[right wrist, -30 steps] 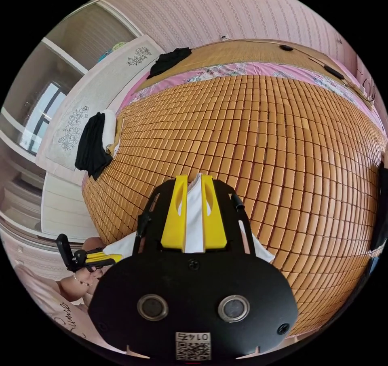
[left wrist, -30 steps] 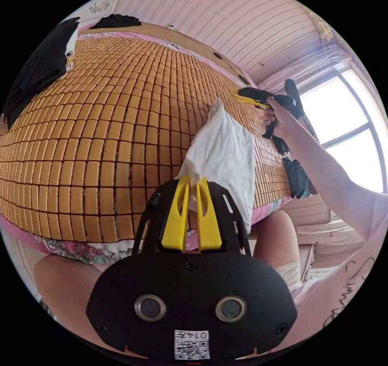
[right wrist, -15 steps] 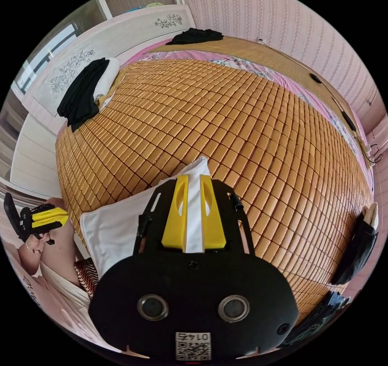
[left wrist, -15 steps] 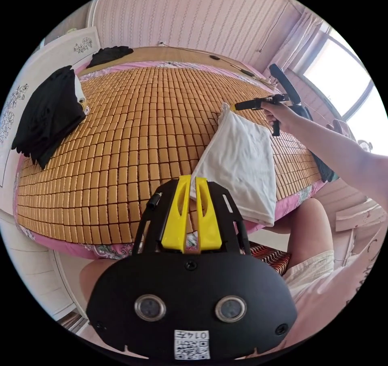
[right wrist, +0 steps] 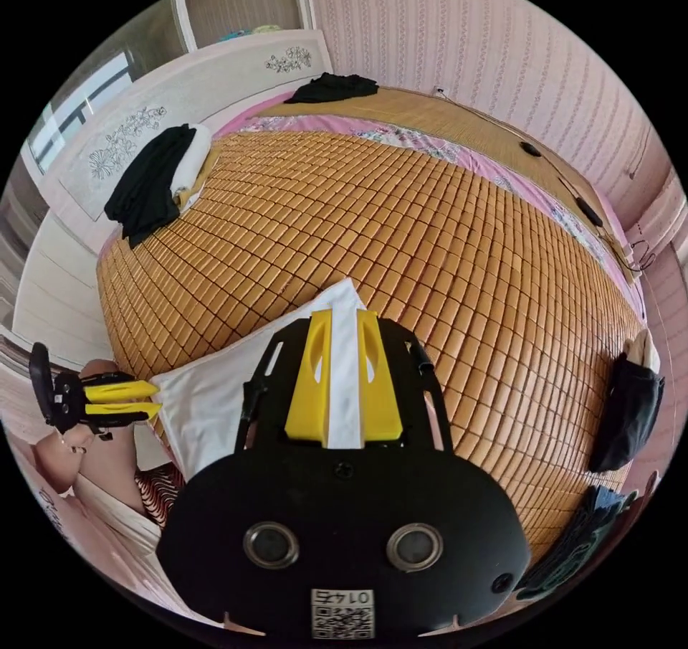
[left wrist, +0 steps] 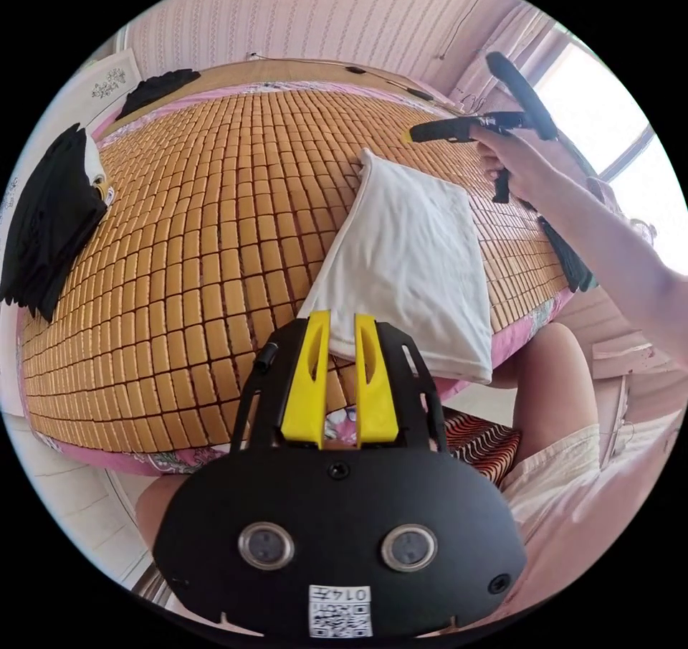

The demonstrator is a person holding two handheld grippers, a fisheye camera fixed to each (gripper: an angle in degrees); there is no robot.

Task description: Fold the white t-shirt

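Observation:
The white t-shirt (left wrist: 408, 247) (right wrist: 222, 391) lies folded into a flat rectangle on the bamboo mat (left wrist: 215, 211) (right wrist: 444, 247), close to the bed's near edge. My left gripper (left wrist: 342, 318) (right wrist: 153, 400) is open, its jaws spread at the shirt's near corner without pressing on it. A hand holds my right gripper (left wrist: 410, 135) (right wrist: 345, 313) a little above and beyond the shirt's far corner, which rests flat on the mat. In the right gripper view the shirt shows through the gap between the parted jaws.
A heap of black clothes (left wrist: 43, 233) (right wrist: 147, 183) sits at one side of the bed, another black garment (left wrist: 154, 86) (right wrist: 333, 88) at the far end, and dark clothes (left wrist: 570, 262) (right wrist: 631, 412) by the window side. The person's legs (left wrist: 552, 384) stand against the bed edge.
The shirt went from hanging between both grippers to lying flat on the mat. My left gripper's jaws have parted and let go of it. My right gripper has come off the far corner.

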